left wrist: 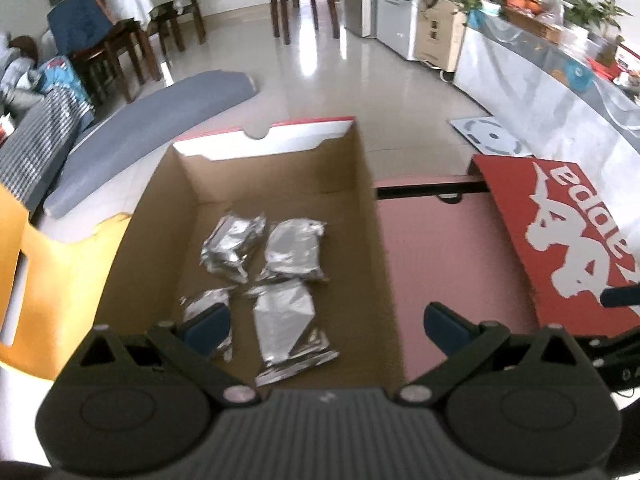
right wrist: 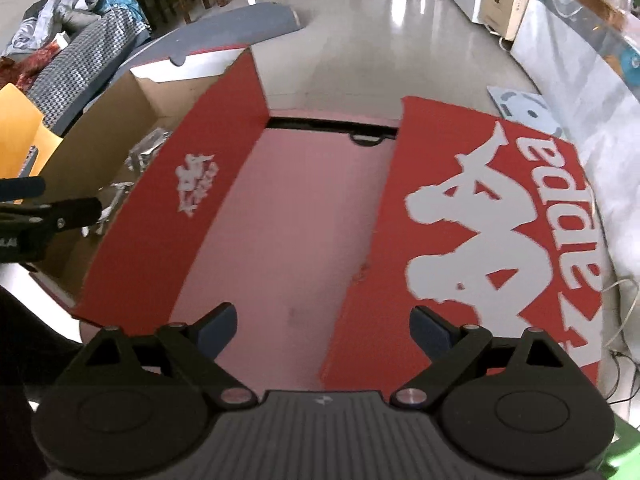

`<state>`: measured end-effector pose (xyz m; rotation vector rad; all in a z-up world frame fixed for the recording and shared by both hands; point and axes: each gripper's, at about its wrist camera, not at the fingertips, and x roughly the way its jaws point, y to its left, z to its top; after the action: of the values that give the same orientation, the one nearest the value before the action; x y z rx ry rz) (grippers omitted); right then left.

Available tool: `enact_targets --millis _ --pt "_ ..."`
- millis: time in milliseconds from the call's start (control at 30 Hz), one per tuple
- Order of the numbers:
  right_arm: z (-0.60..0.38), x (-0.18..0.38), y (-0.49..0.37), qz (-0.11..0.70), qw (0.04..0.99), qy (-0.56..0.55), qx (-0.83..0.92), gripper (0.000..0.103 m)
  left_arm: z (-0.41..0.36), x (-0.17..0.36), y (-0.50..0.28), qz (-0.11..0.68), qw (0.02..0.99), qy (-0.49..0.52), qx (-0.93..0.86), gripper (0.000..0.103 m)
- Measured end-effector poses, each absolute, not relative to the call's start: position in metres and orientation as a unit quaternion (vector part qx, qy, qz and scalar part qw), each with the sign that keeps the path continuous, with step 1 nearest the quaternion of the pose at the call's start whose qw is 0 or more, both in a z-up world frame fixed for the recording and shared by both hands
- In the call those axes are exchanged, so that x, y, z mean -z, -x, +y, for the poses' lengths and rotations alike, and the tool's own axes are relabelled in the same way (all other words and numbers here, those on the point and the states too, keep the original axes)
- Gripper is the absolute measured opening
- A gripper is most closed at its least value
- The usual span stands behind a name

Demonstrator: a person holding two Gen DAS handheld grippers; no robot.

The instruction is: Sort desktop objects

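Landmark: the brown cardboard box (left wrist: 276, 184), open-topped, with a white-and-red far flap; every place below is given from it.
Foil packets: four crinkled silver foil packets (left wrist: 292, 248) lie on the floor of the brown cardboard box, two toward its far end and two toward its near end, close together; whether they touch cannot be told.
Left gripper (left wrist: 326, 322): held above the near end of the box, tilted down and looking along its length. Its jaws are spread wide and hold nothing. The left blue pad (left wrist: 208, 322) sits over the nearest left packet; the right blue pad is past the box's right wall, over the pink surface.
Right gripper (right wrist: 324, 326): held to the right of the box, above the near end of the red lid (right wrist: 304, 216), pointing forward and down. Its jaws are spread wide, with nothing between them.
Red lid: lies inside-up just beside the box's right wall, its pink inner floor bare. Its left wall carries a small white logo; its right flap (right wrist: 500, 240) lies splayed outward with a large white logo and lettering.
Yellow carton (left wrist: 44, 280): left of the box, close to its left wall.
Grey board (left wrist: 152, 128): beyond the box's far left corner, on the tiled floor.
Left gripper in the right wrist view: black parts show at the left edge, over the box.
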<state>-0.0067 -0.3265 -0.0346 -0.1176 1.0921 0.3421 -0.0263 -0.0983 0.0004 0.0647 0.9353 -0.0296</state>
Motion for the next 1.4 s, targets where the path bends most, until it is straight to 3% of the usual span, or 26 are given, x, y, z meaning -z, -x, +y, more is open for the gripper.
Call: enact_targets --millis 733,1400 --pt "-0.385 0.043 -0.023 0.529 0.837 0.056 -0.13 0.094 -0.195 -0.003 0.009 0.454 0.888 -0.045 0.054 0.103" --pt "-0.451 0.046 -0.044 0.524 0.85 0.01 -0.055 0.094 -0.263 0.035 -0.01 0.484 0.872 -0.039 0.07 0.103"
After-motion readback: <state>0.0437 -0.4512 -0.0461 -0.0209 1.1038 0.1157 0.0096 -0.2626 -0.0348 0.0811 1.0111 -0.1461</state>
